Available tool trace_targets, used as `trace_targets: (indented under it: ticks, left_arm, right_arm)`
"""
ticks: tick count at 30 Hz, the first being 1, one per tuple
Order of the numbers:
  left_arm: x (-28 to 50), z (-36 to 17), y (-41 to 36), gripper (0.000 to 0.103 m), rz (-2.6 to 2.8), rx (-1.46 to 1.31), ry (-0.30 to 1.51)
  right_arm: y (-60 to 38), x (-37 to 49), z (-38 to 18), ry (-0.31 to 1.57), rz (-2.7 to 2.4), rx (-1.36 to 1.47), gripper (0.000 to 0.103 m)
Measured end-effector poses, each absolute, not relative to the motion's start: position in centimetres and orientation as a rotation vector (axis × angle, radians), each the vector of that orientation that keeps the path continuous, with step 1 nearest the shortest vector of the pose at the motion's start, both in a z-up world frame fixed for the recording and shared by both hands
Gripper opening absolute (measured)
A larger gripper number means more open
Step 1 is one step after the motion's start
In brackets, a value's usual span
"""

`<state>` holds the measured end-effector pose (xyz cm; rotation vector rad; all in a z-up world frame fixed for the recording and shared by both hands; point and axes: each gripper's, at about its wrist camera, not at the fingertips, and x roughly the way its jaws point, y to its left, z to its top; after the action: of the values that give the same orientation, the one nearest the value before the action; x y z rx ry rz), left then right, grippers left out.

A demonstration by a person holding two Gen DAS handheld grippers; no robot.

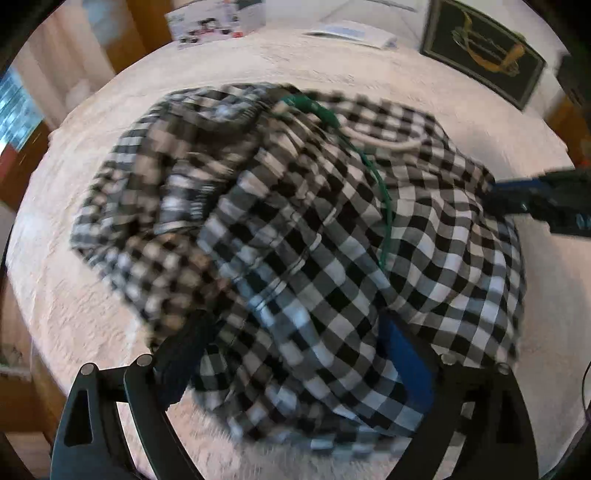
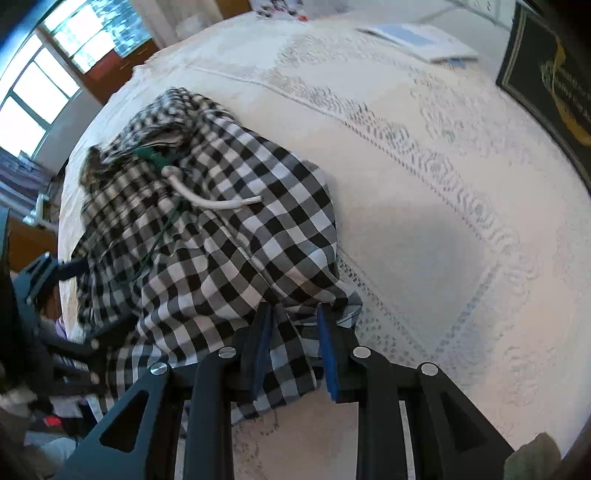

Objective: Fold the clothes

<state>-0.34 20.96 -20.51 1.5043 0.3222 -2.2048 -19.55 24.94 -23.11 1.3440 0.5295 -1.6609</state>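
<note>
A black-and-white checked garment [image 1: 295, 229] lies bunched on a white lace-covered bed [image 1: 92, 295]. It has a green cord [image 1: 384, 206] and a white cord [image 1: 384, 142] near its waist. My left gripper [image 1: 291, 354] has cloth between its fingers, which stand fairly wide apart. My right gripper [image 2: 295, 339] holds the garment's [image 2: 221, 251] edge between its blue pads [image 2: 328, 354], low over the bed [image 2: 424, 221]. The right gripper also shows in the left wrist view [image 1: 517, 199] at the garment's right edge.
A dark framed picture [image 1: 484, 55] lies at the far right of the bed. A white booklet [image 1: 351, 33] and a printed box [image 1: 214, 22] sit at the far edge. Wooden furniture and a window [image 2: 44, 70] stand beyond the bed.
</note>
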Motion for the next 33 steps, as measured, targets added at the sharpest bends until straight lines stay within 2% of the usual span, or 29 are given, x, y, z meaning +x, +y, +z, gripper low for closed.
trace_targets:
  ticks: [5, 12, 14, 16, 19, 21, 22, 23, 27, 30, 33]
  left_arm:
    - [1.4, -16.1, 24.2, 0.093, -2.273, 1.385, 0.464]
    - [-0.7, -20.6, 27.0, 0.093, -2.190, 1.543, 0.393]
    - [-0.1, -22.2, 26.5, 0.096, -2.176, 1.549, 0.442]
    - [0.1, -22.4, 26.2, 0.102, -2.177, 1.522, 0.442]
    - [0.8, -21.4, 27.3, 0.103, -2.157, 1.489, 0.485]
    - [1.3, -20.6, 28.1, 0.103, -2.144, 1.467, 0.513]
    - [1.5, -20.3, 28.4, 0.103, -2.137, 1.456, 0.526]
    - [1.8, -19.9, 28.8, 0.103, -2.130, 1.445, 0.540]
    - [2.7, -18.4, 30.3, 0.103, -2.102, 1.400, 0.594]
    - [2.1, -20.0, 31.9, 0.103, -2.048, 1.456, 0.550]
    - [1.6, -21.7, 32.1, 0.103, -1.986, 1.477, 0.586]
  right_arm:
    - [26.4, -17.5, -20.6, 0.515, -1.586, 1.243, 0.025]
    - [24.7, -14.7, -23.5, 0.647, -1.443, 1.190, 0.025]
    - [24.3, -15.2, -25.0, 0.725, -1.463, 1.187, 0.024]
    - [24.7, -16.4, -25.5, 0.687, -1.464, 1.206, 0.023]
    - [25.7, -18.0, -24.7, 0.663, -1.514, 1.208, 0.026]
    - [26.8, -18.9, -24.0, 0.629, -1.498, 1.183, 0.036]
    - [27.2, -19.2, -23.9, 0.626, -1.487, 1.170, 0.058]
    - [27.3, -19.2, -23.9, 0.647, -1.468, 1.157, 0.074]
    - [27.5, -19.1, -24.2, 0.730, -1.391, 1.103, 0.074]
    - [27.2, -18.3, -24.1, 0.784, -1.318, 1.058, 0.073]
    - [26.9, -17.0, -24.6, 0.851, -1.249, 1.013, 0.073]
